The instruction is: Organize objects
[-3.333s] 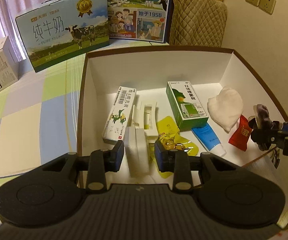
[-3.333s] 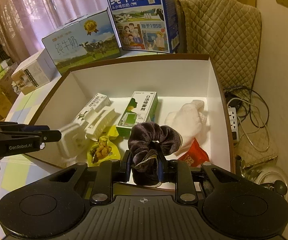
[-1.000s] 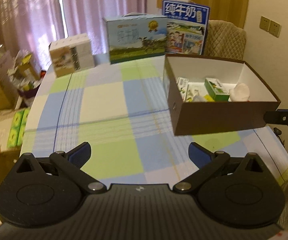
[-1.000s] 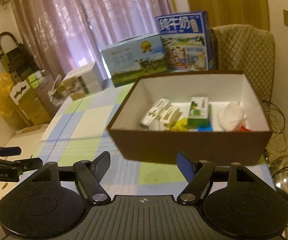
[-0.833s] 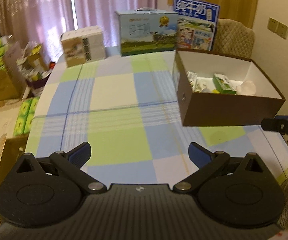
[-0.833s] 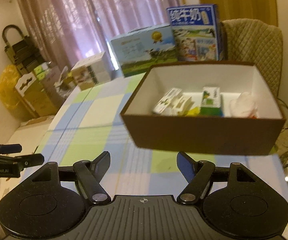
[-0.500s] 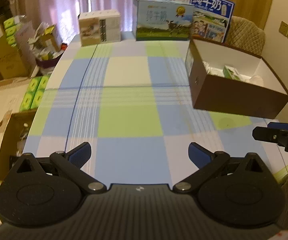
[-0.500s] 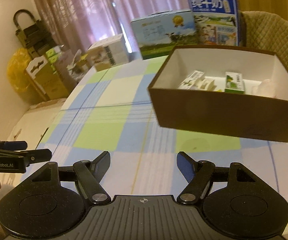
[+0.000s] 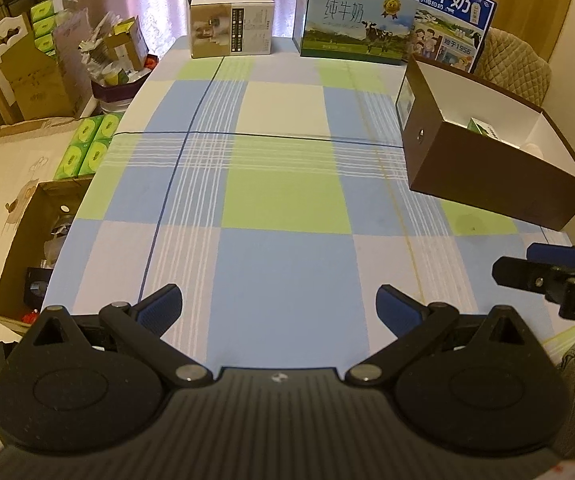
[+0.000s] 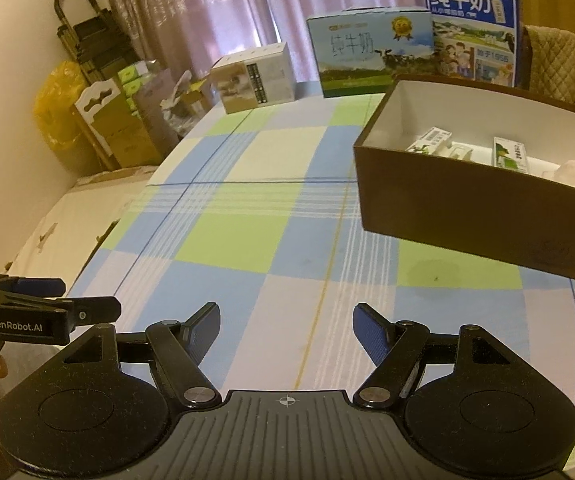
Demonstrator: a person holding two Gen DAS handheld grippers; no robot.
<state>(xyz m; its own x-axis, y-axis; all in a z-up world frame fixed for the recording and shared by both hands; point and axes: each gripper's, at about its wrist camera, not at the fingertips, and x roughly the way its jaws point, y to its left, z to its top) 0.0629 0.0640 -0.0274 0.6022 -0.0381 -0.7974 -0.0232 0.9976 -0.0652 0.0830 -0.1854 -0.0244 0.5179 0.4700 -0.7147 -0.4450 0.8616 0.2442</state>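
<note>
The left gripper (image 9: 278, 309) is held low over the near edge of the table (image 9: 287, 196), with its jaws wide apart and nothing between them; I judge it is kept there because nothing remains on the cloth for it to pick up. The checked cloth in front of it is bare up to the far edge, where a small carton (image 9: 231, 25) and two milk cartons (image 9: 353, 26) stand in a row, probably only stored there and out of the way. The right gripper (image 10: 286, 330) is also over the near edge, jaws spread and empty, and seems to be at rest. The brown box (image 10: 479, 204) sits near the right edge of the table, toward the far right corner, ahead and to the right of both grippers and well apart from them. Inside it lie the collected things: a white packet (image 10: 429, 139), a green packet (image 10: 509, 154) and something pale (image 10: 571, 172) beside it, which I cannot identify. The sorting looks finished.
</note>
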